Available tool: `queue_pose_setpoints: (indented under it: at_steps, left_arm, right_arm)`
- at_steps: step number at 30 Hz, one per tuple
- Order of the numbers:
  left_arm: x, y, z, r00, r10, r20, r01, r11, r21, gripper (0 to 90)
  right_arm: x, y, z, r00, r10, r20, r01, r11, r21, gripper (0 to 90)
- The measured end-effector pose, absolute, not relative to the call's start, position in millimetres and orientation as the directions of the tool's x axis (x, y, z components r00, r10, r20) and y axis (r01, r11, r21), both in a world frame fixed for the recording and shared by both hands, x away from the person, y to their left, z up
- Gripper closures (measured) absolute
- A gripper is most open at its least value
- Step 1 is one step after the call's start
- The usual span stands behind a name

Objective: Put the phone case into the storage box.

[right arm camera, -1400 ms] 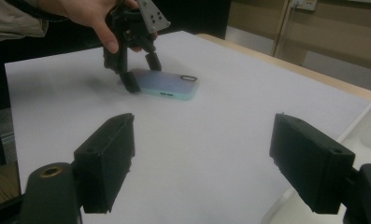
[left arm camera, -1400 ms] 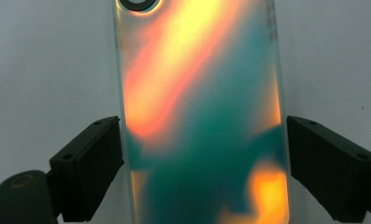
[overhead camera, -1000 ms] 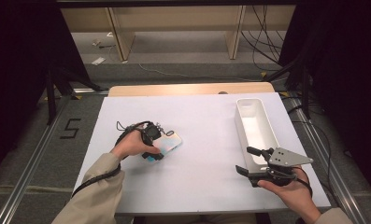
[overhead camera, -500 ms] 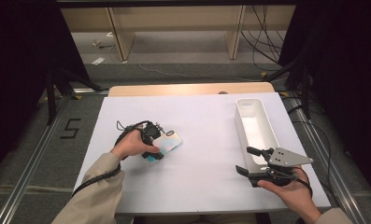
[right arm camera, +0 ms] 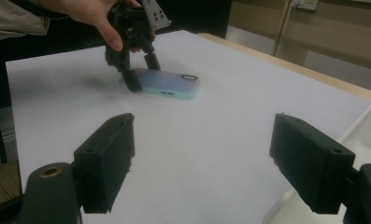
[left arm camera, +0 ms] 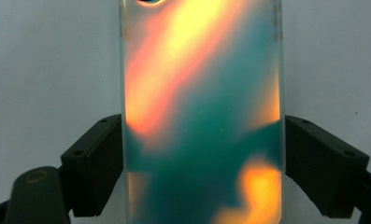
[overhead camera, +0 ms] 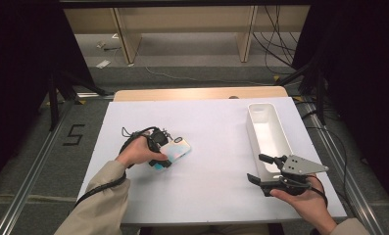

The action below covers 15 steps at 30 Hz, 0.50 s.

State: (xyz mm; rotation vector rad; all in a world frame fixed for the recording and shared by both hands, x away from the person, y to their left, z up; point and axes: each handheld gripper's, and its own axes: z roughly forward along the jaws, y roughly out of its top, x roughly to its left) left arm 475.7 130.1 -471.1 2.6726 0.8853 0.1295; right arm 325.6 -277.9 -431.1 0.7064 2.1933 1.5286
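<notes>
From the high view, a phone in an iridescent case (overhead camera: 174,151) is seen lying flat on the white counter (overhead camera: 211,127), left of centre, with the left tongs (overhead camera: 161,152) brought down over its near end. The right tongs (overhead camera: 259,172) are held low at the front right, just beside the near end of a long white tray (overhead camera: 265,134), well apart from the phone.

In the left gripper view, the phone (left arm camera: 202,112) is framed lengthwise between the two black jaws, and each long edge is met by a pad (left arm camera: 101,163). A grip across the phone's width is judged to be made, or all but made; no gap is visible on either side.

In the right gripper view, the jaws are spread wide with nothing but bare counter between them. Farther off, the phone (right arm camera: 167,84) is seen flat on the counter, with the left tongs (right arm camera: 139,77) straddling its end.

The grasping step is judged to be in hand. A firm squeeze is called for next, then a level lift, probably towards the tray.
</notes>
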Motion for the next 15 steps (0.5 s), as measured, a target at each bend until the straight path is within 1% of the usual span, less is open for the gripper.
queue_pose_setpoints:
  at_steps: [15]
  left_arm:
    - [474.3, 132.9, -470.8, 0.806, 0.592, -0.030, 0.564, -0.750, 0.345, 17.0]
  right_arm:
    - [325.4, -278.0, -430.9, -0.803, 0.595, -0.019, 0.186, 0.281, 0.941, 23.0]
